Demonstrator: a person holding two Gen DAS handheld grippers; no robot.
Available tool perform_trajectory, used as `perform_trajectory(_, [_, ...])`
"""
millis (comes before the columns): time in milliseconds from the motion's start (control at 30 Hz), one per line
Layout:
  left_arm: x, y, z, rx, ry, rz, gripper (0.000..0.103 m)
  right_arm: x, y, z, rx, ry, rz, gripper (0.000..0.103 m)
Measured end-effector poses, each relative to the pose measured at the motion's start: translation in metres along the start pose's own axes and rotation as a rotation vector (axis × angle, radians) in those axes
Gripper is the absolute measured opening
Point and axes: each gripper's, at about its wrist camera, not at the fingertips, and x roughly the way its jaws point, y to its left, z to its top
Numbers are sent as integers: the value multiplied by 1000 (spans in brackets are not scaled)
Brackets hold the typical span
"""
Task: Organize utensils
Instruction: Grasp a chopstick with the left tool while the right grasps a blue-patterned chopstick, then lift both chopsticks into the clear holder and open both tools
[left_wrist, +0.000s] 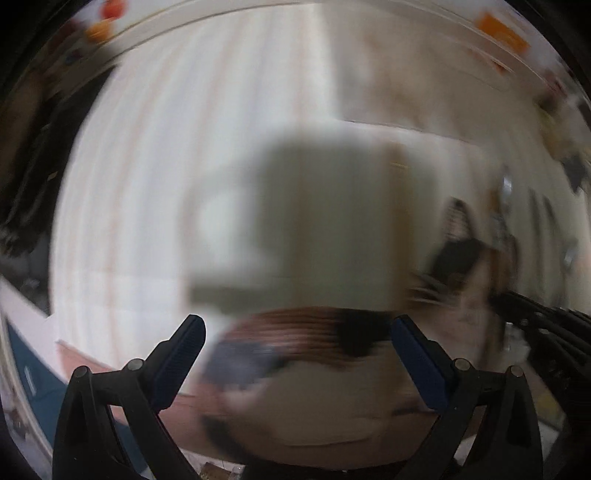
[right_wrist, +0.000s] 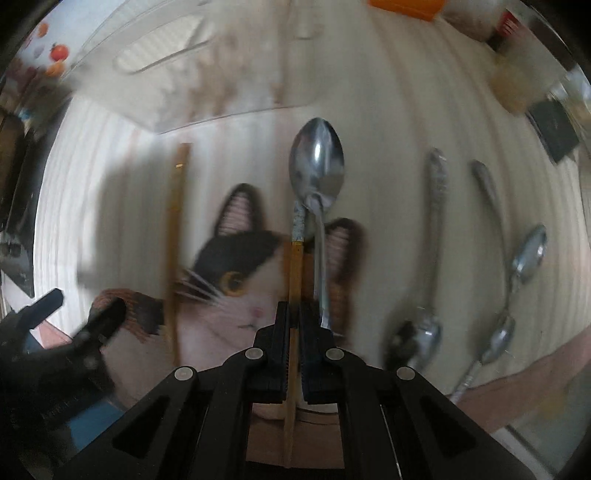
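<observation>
Right wrist view: a chopstick and spoon were gripped above a cat-printed mat.

The pale striped tablecloth (right_wrist: 369, 110) was covered by the cat-face mat (right_wrist: 236, 288). The right gripper (right_wrist: 293, 314) was clamped on a yellow wooden chopstick (right_wrist: 295, 266) and a shiny metal spoon (right_wrist: 317, 162). The left gripper (left_wrist: 297, 328) was seen spread apart, nothing between.

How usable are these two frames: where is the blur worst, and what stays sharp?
Left wrist view: heavy motion blur throughout, a smeared grey shadow patch mid-frame; only the left claw, open, is crisp. Right wrist view: sharper at centre, where the right claw, the chopstick and the spoon read clearly; loose spoons at right streak; fisheye bends the edges.
</observation>
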Motion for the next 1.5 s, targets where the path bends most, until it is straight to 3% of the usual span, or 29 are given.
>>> perform_trajectory(33, [3, -9, 1, 20, 8, -21, 100, 0, -3, -1, 7, 0, 0, 4])
perform_trajectory(67, [6, -16, 1, 39, 16, -26, 88, 0, -6, -3, 13, 0, 0, 4])
perform_trajectory(100, [10, -21, 0, 51, 25, -31, 68, -1, -9, -5, 18, -1, -2, 4])
perform_trajectory(167, [10, -26, -1, 73, 11, -15, 58, -2, -13, -8, 26, -2, -2, 4])
perform_trajectory(233, [7, -23, -1, 76, -5, -14, 33, -1, -19, -12, 36, 8, 8, 5])
perform_trajectory(267, [6, -19, 0, 66, -2, -20, 13, 0, -27, -12, 44, 26, 19, 6])
perform_trajectory(300, [5, -13, 0, 52, 4, -28, 5, 4, -25, -9, 51, 47, 25, 8])
perform_trajectory(367, [5, 6, -1, 18, 11, -47, 5, 9, -23, -10, 72, 87, 47, 14])
perform_trajectory(500, [5, 31, -5, -20, 22, -39, 5, 10, -17, -25, 33, 69, 26, 15])
perform_trajectory(667, [9, 46, -12, -32, 20, -40, 5, 12, 9, -17, -14, 38, -27, 7])
perform_trajectory(900, [9, 25, -11, -35, 16, -38, 5, 14, 31, 0, -55, 29, -54, 7])
perform_trajectory(1200, [6, 44, -11, -48, 21, -55, 10, 18, 29, -16, -31, 61, -27, 8])
perform_trajectory(1400, [6, 38, -12, -39, 16, -27, 10, 17, 21, -22, -42, 47, -37, 8])
perform_trajectory(1500, [4, 30, -12, -31, 14, -15, 5, 16, 31, -14, -37, 40, -36, 7])
